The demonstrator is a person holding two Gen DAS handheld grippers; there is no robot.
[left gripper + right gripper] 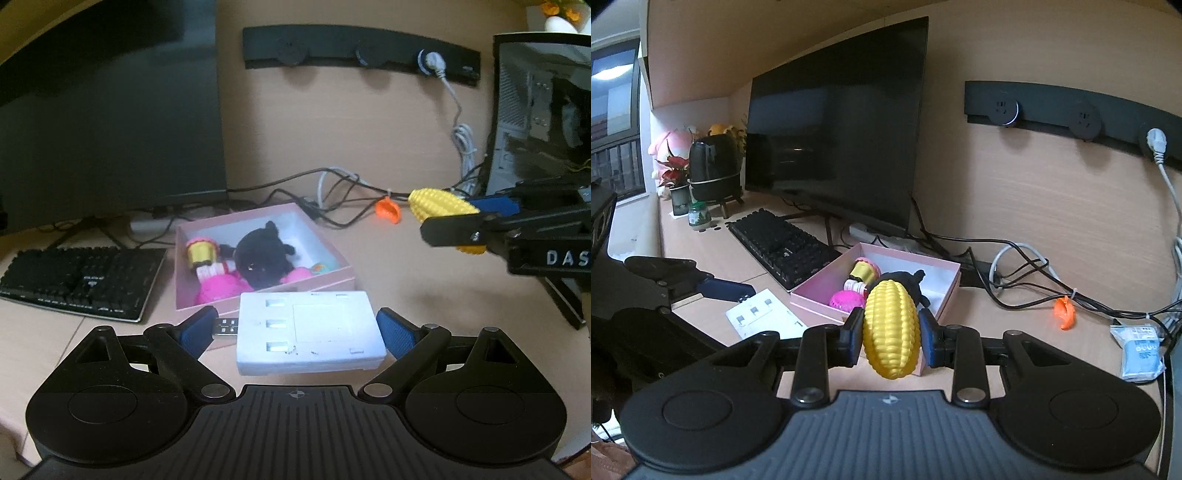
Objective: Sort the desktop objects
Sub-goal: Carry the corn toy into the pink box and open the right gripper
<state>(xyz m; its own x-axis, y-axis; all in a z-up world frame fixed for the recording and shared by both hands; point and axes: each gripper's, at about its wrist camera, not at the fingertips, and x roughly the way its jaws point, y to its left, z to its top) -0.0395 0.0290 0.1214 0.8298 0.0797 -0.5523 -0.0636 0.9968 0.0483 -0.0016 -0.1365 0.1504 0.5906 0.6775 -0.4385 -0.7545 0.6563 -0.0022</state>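
Observation:
My left gripper (297,326) is shut on a white USB hub (308,332), its pads on the hub's two ends, with the hub's plug against the left pad. My right gripper (891,332) is shut on a yellow toy corn (891,328) and holds it above the desk; it also shows in the left wrist view (439,208). An open pink box (343,275) behind the hub holds a black plush (260,258), a pink ball (219,288) and a toy cupcake (201,251). The box also shows in the right wrist view (951,291).
A black keyboard (81,282) lies left of the box, under a dark monitor (110,122). Tangled cables (332,192) and an orange piece (388,209) lie behind. A blue-white packet (1141,350) lies at the right. A PC case (543,110) stands right.

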